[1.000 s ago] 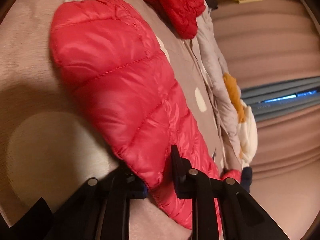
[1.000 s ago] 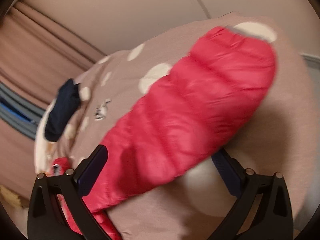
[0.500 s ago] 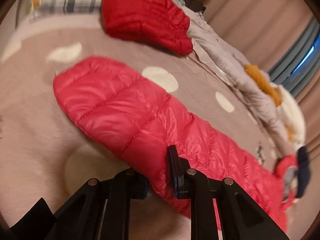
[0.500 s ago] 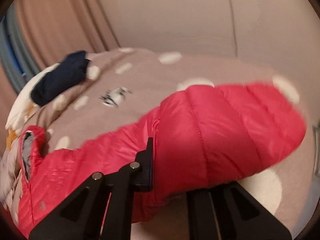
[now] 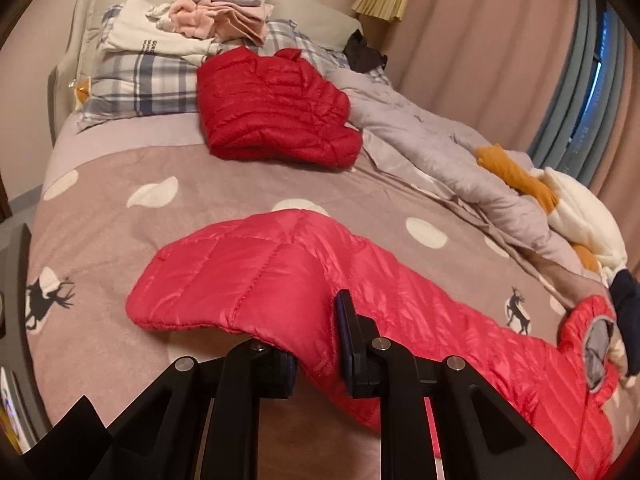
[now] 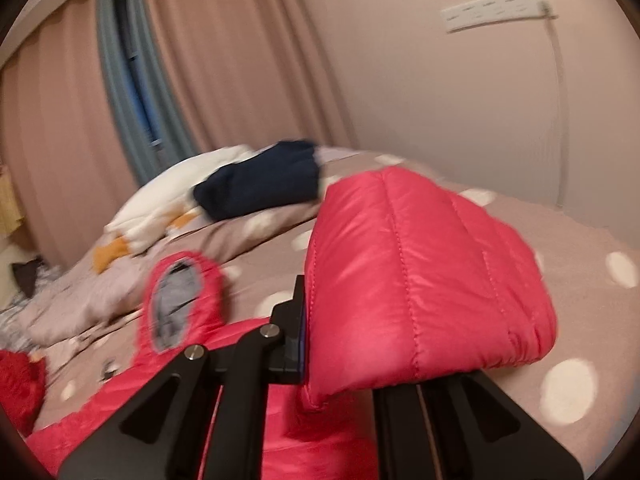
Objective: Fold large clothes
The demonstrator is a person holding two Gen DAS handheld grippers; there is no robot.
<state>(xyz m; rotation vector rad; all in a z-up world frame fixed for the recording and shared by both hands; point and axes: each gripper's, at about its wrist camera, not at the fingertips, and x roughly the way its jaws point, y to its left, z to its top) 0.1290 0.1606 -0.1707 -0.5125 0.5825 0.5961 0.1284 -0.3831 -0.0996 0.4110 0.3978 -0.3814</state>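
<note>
A pink-red quilted down jacket (image 5: 272, 276) lies on the spotted brown bedspread (image 5: 120, 216). My left gripper (image 5: 318, 344) is shut on its edge near one sleeve end, which hangs out to the left. My right gripper (image 6: 340, 344) is shut on another part of the same jacket (image 6: 420, 280) and holds that padded end up off the bed. The jacket's collar with grey lining (image 6: 176, 300) lies beyond it, and also shows in the left wrist view (image 5: 596, 340).
A folded darker red down jacket (image 5: 272, 108) lies near the plaid pillow (image 5: 132, 80), which carries stacked clothes (image 5: 208, 20). A grey quilt (image 5: 440, 152), white and orange garments (image 5: 560, 208) and a navy item (image 6: 260, 180) lie along the curtain side. A wall stands behind the bed.
Both grippers have lifted and swung with the jacket. The right gripper, open a second ago, closed on the padded end and raised it. The left kept its grip.
</note>
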